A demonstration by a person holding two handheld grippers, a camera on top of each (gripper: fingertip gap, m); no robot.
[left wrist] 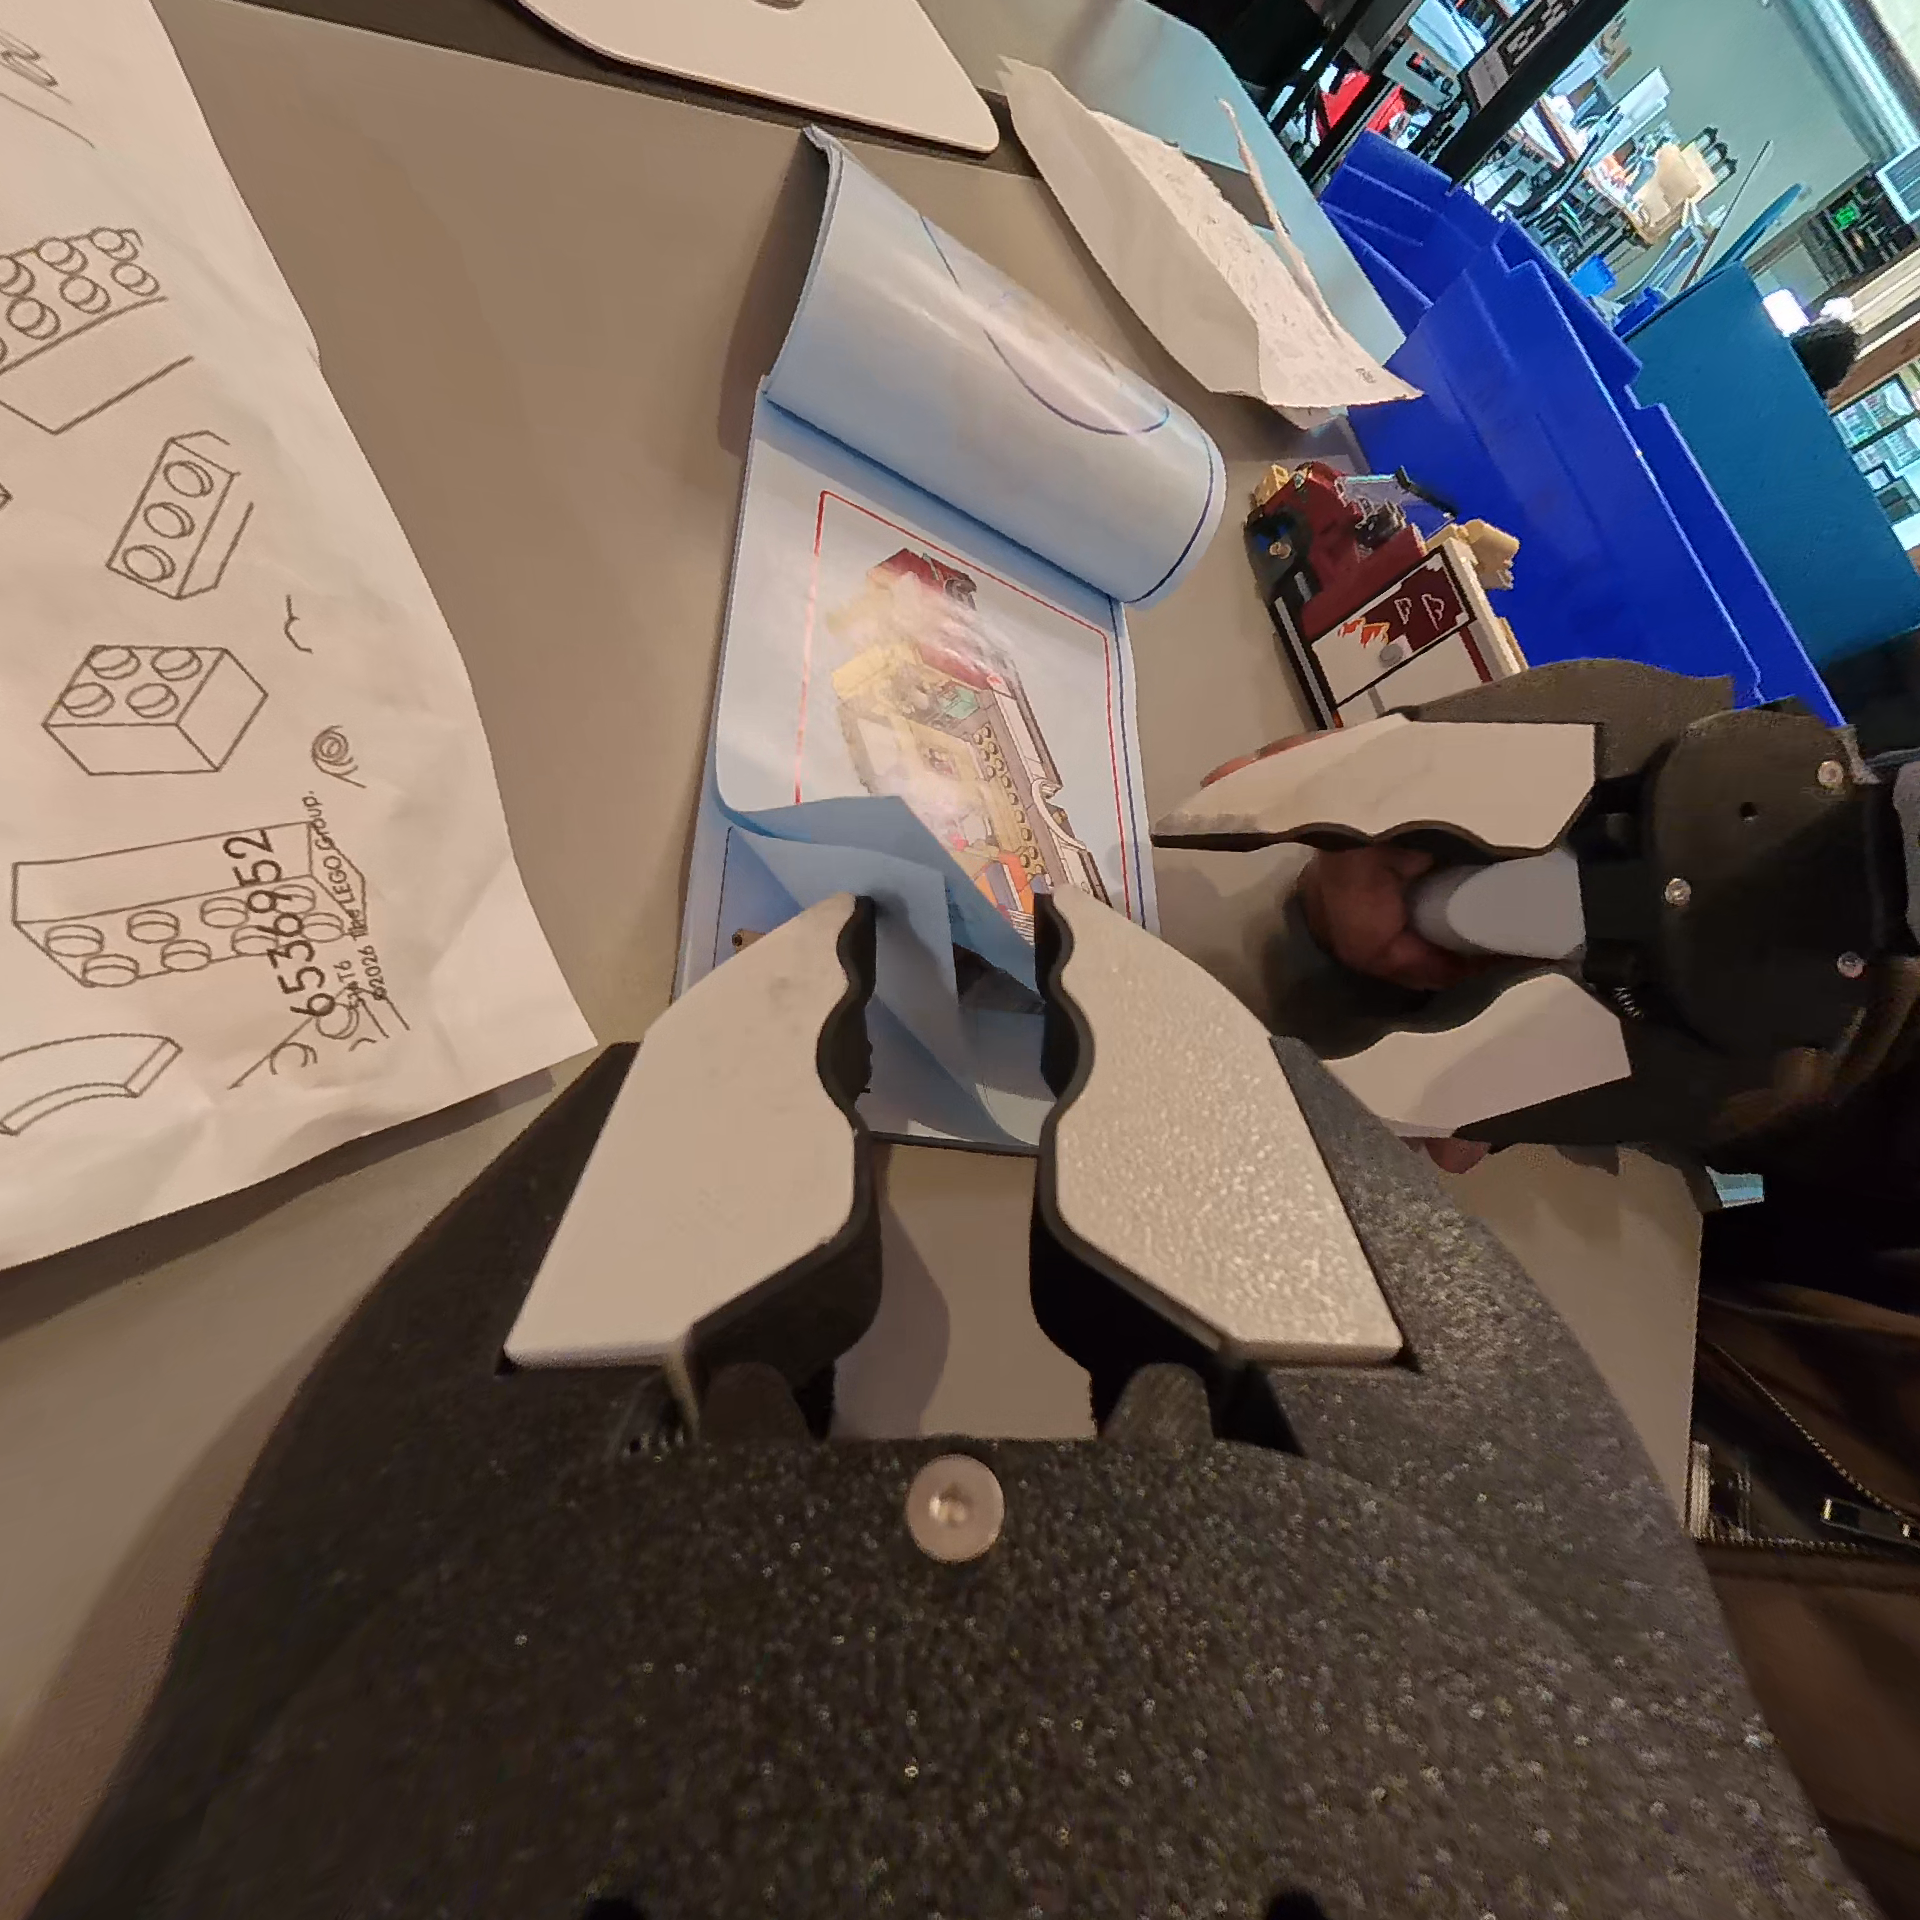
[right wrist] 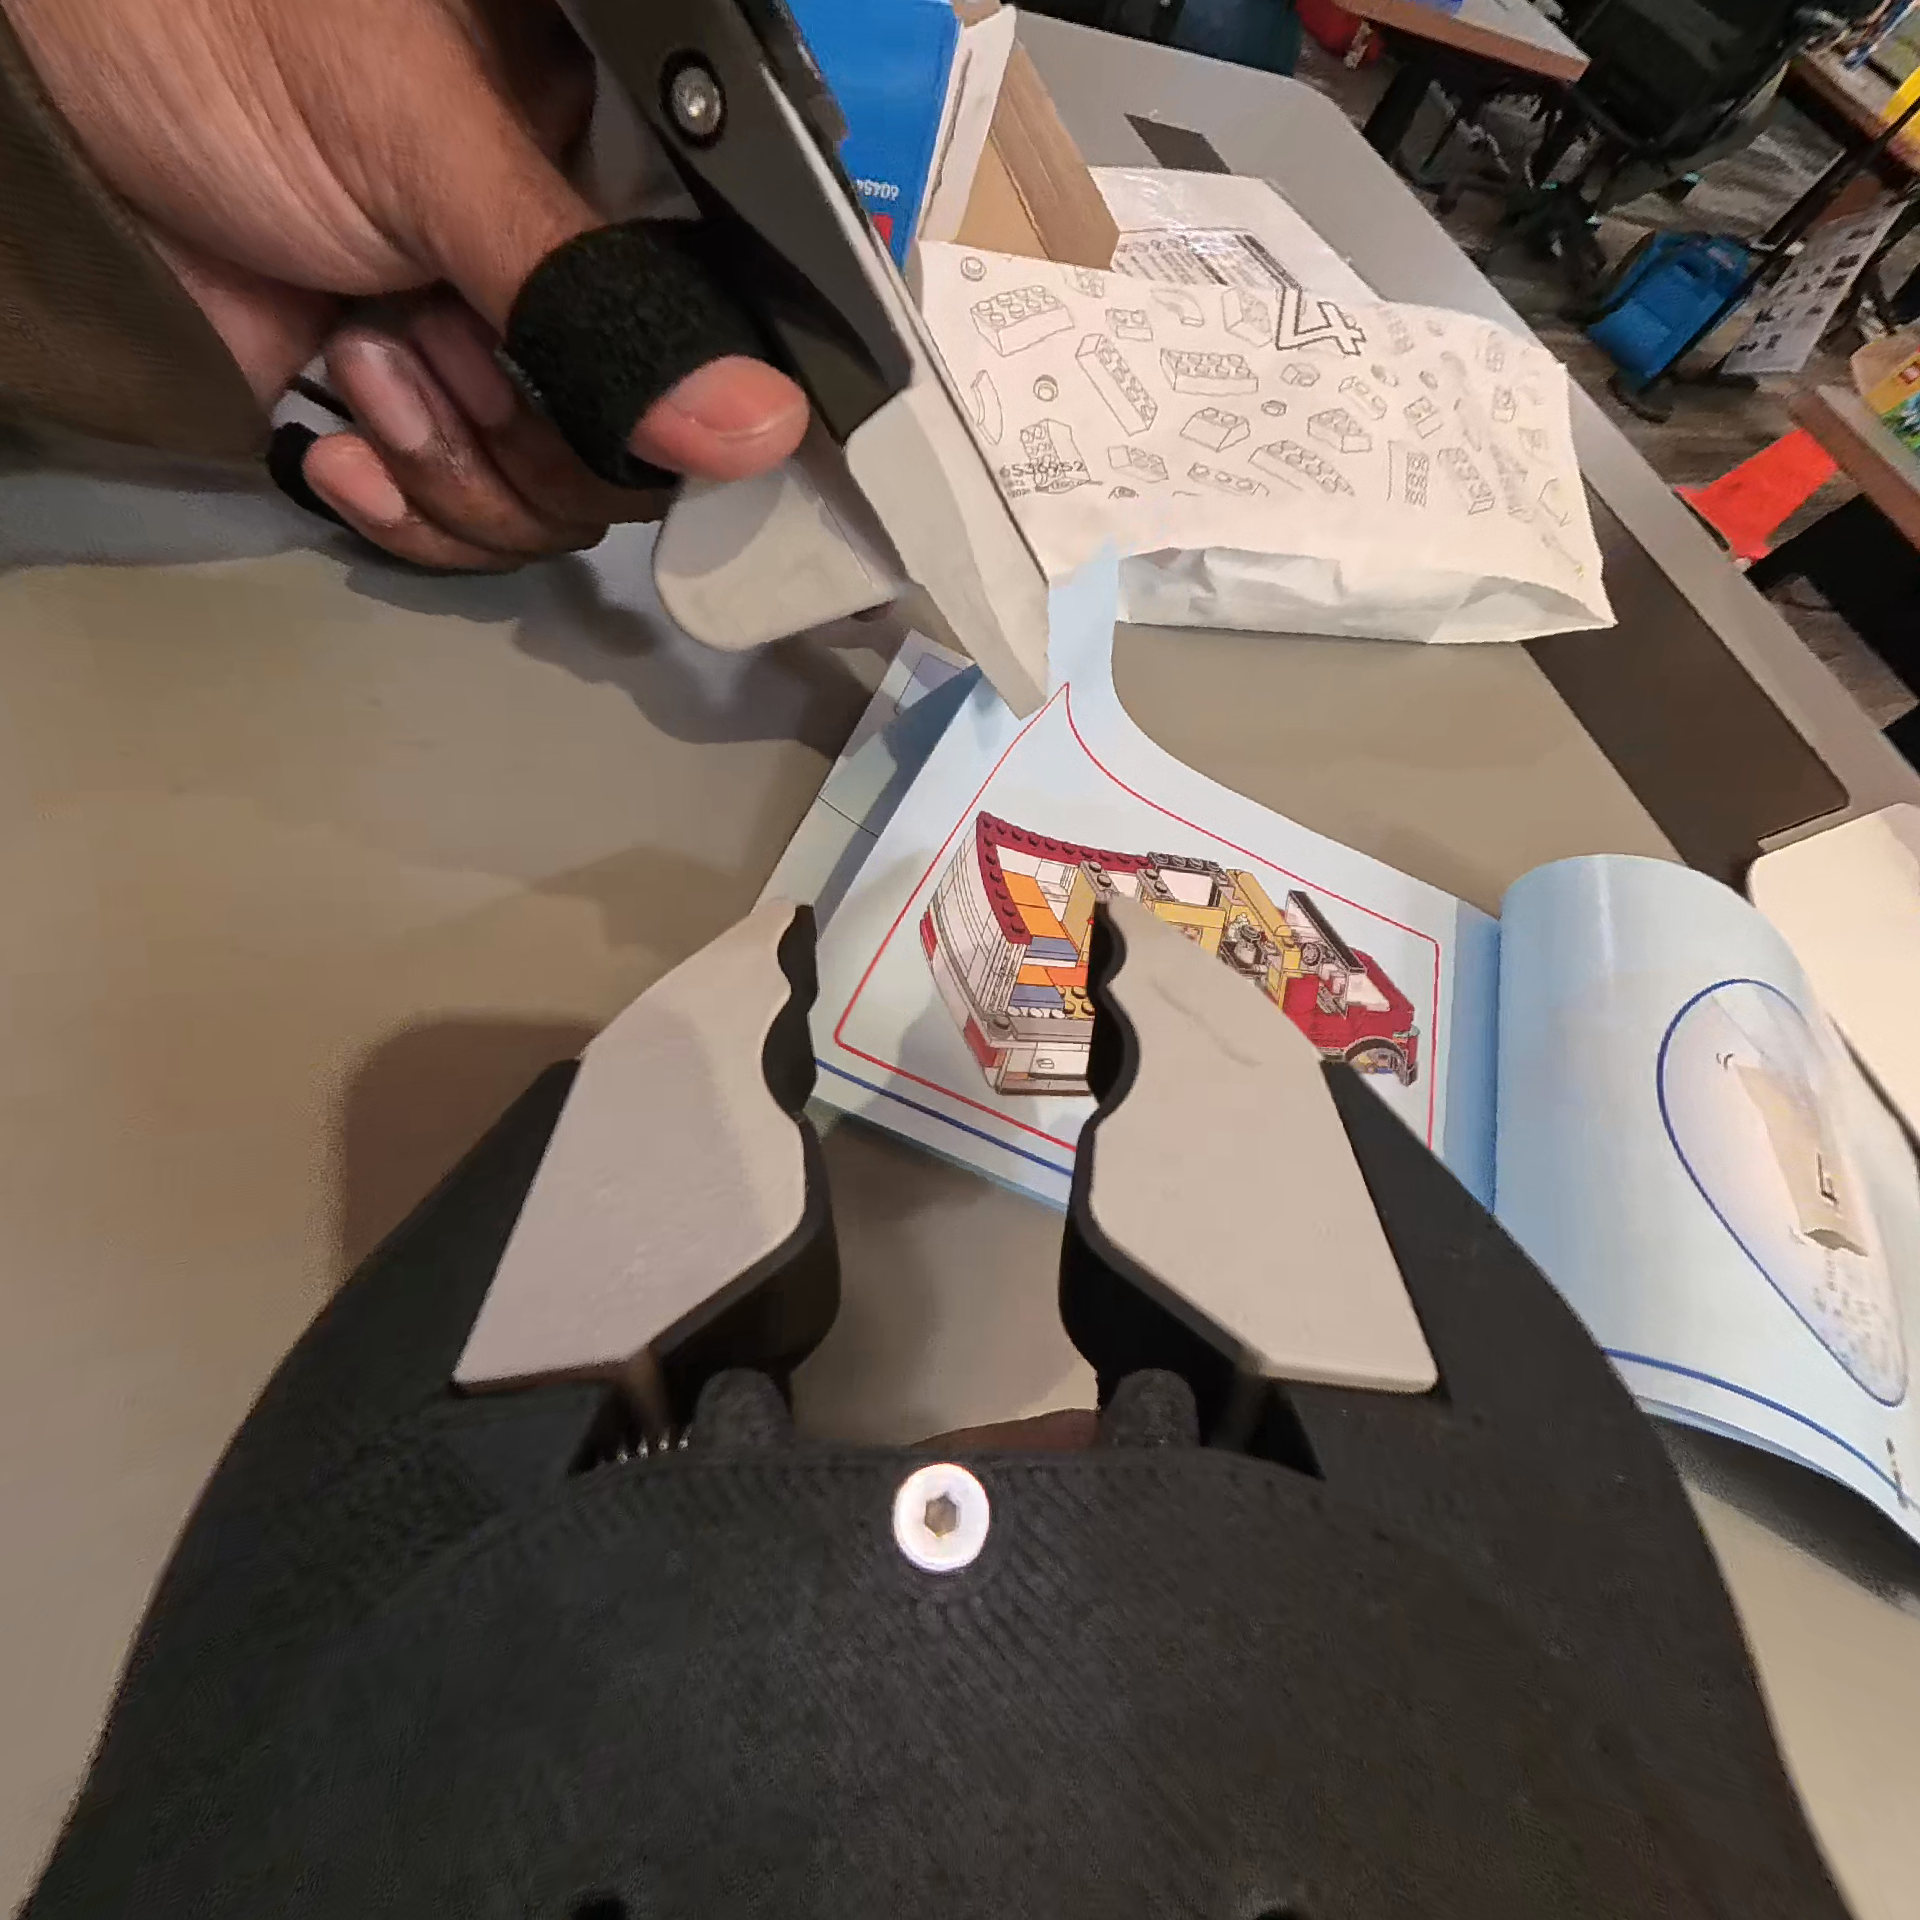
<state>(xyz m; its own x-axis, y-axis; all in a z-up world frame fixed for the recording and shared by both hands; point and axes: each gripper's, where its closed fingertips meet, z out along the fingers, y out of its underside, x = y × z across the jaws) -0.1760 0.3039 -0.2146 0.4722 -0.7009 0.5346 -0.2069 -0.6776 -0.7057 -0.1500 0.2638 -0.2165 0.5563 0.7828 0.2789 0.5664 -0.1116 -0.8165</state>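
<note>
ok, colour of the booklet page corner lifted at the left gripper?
Light blue page corner, clearest in the left wrist view.

The booklet (right wrist: 1195,790) is showing pale blue pages with thin red and blue border lines around a drawing of a red, yellow, orange and white brick-built vehicle, and the paper bag (right wrist: 1299,436) is showing white with black outline sketches of studded bricks. The left gripper (left wrist: 951,925) and right gripper (right wrist: 945,935) are showing light grey fingers with black inner pads on speckled black bodies. The table (left wrist: 520,416) is looking plain grey-beige, the bins (left wrist: 1558,416) are glowing bright blue, and the toy model (left wrist: 1382,613) is showing dark red and white with orange flame marks.
</note>
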